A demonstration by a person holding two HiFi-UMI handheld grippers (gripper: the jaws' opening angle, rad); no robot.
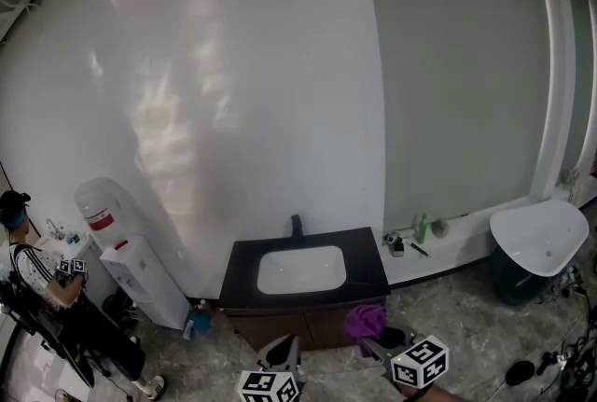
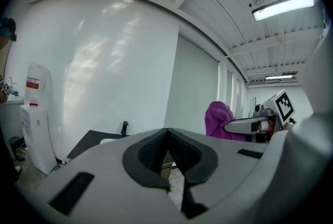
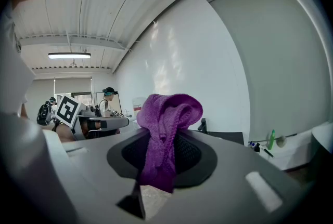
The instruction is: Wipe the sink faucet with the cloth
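A black faucet (image 1: 297, 225) stands at the back of a white basin set in a black counter (image 1: 244, 262) against the wall. The faucet also shows small in the left gripper view (image 2: 124, 127) and in the right gripper view (image 3: 202, 125). My right gripper (image 1: 376, 338) is shut on a purple cloth (image 3: 164, 129), which bunches above the jaws; the cloth (image 1: 367, 320) hangs just in front of the counter. My left gripper (image 1: 281, 352) is shut with nothing in it, low in front of the cabinet. Both grippers are well short of the faucet.
A water dispenser (image 1: 126, 251) stands left of the counter. A person (image 1: 37, 284) sits at the far left. A green bottle (image 1: 422, 227) and small items rest on the window ledge at right, with a white bin (image 1: 539, 242) beyond. A blue bottle (image 1: 199, 320) stands on the floor.
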